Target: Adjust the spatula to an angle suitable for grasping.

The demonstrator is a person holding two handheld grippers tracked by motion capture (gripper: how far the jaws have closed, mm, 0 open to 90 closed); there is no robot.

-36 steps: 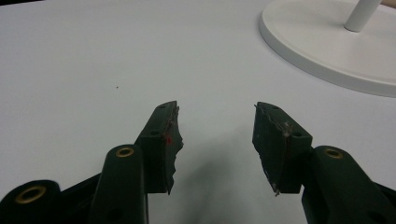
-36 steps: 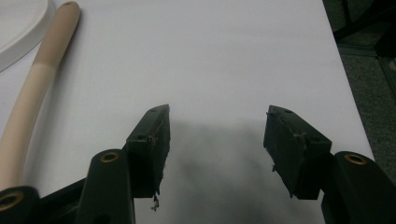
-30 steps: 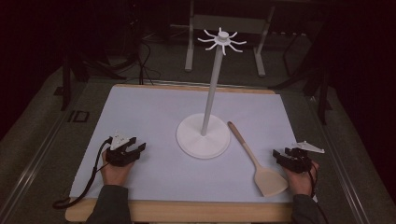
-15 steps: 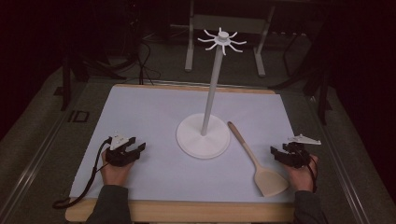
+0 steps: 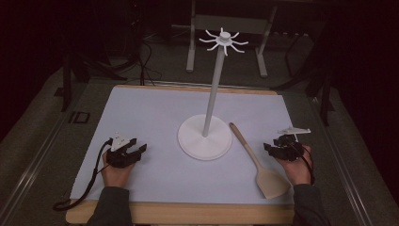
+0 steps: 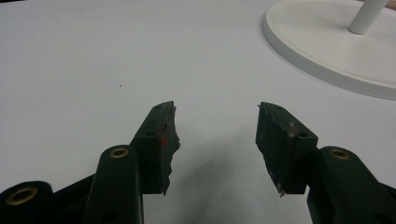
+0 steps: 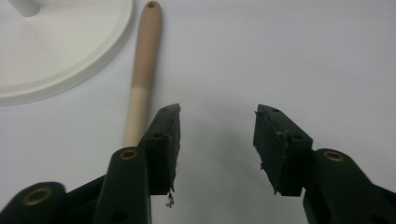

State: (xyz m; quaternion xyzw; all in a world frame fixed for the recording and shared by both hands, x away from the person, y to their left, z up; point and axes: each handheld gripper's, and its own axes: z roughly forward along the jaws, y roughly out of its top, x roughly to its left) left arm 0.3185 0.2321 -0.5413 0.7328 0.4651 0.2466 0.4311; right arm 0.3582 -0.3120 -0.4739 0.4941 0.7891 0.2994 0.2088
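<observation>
A white stand (image 5: pixel 205 136) with a tall pole and a ring of hooks (image 5: pixel 224 40) at its top rises from the middle of the white mat. A wooden spatula (image 5: pixel 258 162) lies flat just right of its round base, blade toward the person. My left gripper (image 5: pixel 137 151) rests open on the mat left of the base (image 6: pixel 327 44), nothing between its jaws. My right gripper (image 5: pixel 269 149) is open just right of the spatula handle (image 7: pixel 142 74), which lies outside its left jaw. Both grippers (image 6: pixel 215 135) (image 7: pixel 215 137) are empty.
The white mat (image 5: pixel 150 117) covers a wooden board (image 5: pixel 188 213) on a dark table. Metal frame legs (image 5: pixel 190 42) and cables (image 5: pixel 141 52) stand behind the board. A cable (image 5: pixel 80 195) trails from the left gripper to the board's front left corner.
The right gripper has shifted slightly left and forward, closer to the spatula handle. The left gripper and the spatula have not moved.
</observation>
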